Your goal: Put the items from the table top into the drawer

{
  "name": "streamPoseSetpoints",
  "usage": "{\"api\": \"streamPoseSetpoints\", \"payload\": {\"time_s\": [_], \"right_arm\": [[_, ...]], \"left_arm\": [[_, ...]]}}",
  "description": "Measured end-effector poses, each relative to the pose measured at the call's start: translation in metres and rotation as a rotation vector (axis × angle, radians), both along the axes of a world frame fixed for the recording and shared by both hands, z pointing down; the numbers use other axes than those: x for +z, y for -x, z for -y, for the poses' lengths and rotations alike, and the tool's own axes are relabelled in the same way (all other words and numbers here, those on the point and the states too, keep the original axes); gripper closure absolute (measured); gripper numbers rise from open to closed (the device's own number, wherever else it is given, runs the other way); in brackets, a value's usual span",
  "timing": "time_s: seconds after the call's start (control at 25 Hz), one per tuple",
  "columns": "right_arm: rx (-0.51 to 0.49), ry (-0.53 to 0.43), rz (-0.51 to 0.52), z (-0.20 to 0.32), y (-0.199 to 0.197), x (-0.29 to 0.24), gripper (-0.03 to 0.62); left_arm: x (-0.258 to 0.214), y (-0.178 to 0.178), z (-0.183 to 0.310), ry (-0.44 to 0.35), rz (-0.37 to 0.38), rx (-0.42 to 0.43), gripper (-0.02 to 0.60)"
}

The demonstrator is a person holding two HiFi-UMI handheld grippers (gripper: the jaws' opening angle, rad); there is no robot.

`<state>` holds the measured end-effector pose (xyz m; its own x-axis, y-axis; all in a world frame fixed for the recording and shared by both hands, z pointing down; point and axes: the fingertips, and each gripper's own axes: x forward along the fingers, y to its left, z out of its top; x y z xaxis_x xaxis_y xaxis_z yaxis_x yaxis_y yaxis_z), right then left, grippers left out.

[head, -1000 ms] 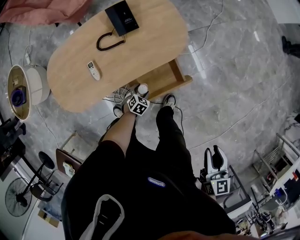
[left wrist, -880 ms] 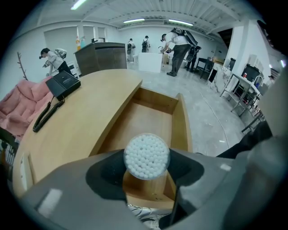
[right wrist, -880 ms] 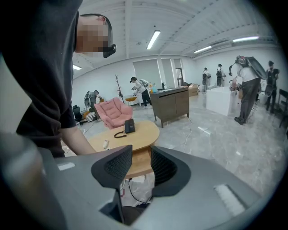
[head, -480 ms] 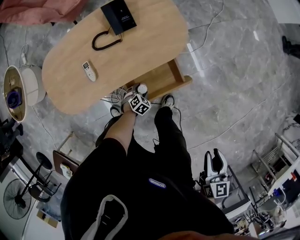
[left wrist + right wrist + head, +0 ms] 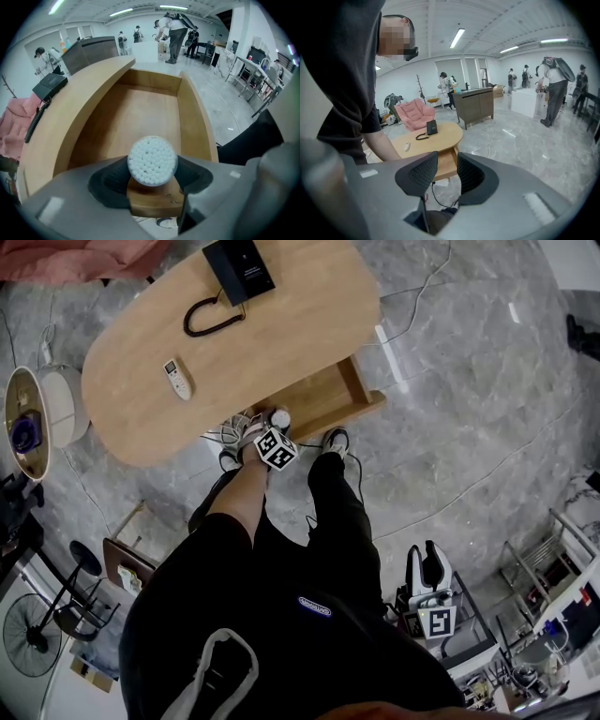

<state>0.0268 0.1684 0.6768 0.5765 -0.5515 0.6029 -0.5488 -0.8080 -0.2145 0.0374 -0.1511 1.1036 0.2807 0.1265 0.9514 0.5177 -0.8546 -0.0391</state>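
My left tongs (image 5: 152, 173) pinch a swab jar (image 5: 152, 159) above the drawer (image 5: 140, 112) lip; early release would likely drop it outside. Right tongs (image 5: 446, 174) spread, empty.

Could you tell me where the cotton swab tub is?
Left gripper view: the cotton swab tub is clamped in the left claw, over the near edge of the open drawer.

Left gripper (image 5: 152, 169) clamps a swab jar (image 5: 152, 157); right gripper (image 5: 447, 171) hangs, jaws apart.
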Motion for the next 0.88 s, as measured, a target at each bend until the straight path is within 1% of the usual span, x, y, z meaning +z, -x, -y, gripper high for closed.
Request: {"api": "streamPoseSetpoints", "payload": {"time_s": [0.04,0.08,0.32,0.48,0.56,0.64,0.68,0.8,0.88], "right_arm": [[0.0,-0.002,-0.003,0.0,0.0,-0.001,0.433],[0.001,-0.001,-0.004,0.001,0.0,-0.001,0.433],[0.011,-0.008,-0.014,0.002,0.002,-0.004,0.431],[0.004,-0.047,-0.026,0.014,0.002,-0.018,0.43],[-0.001,-0.06,-0.036,0.016,0.002,-0.034,0.43],[-0.008,-0.071,-0.056,0.016,-0.001,-0.054,0.43],[-0.009,-0.082,-0.077,0.018,-0.005,-0.063,0.43],[-0.003,-0.127,-0.165,0.033,-0.023,-0.085,0.43],[-0.016,-0.142,-0.196,0.034,-0.031,-0.11,0.43]], "left_arm": [[0.002,0.003,0.0,0.006,0.025,-0.005,0.296],[0.003,0.004,0.001,0.012,0.038,-0.009,0.271],[-0.008,0.006,0.006,0.019,0.032,0.025,0.238],[-0.032,0.016,0.007,0.014,0.034,0.067,0.235],[-0.053,0.03,0.006,0.011,0.045,0.093,0.235],[-0.076,0.047,0.006,0.0,0.058,0.136,0.235],[-0.088,0.05,0.011,-0.012,0.055,0.173,0.235],[-0.128,0.044,0.039,-0.07,0.01,0.308,0.235],[-0.165,0.061,0.041,-0.087,-0.013,0.363,0.235]]}}
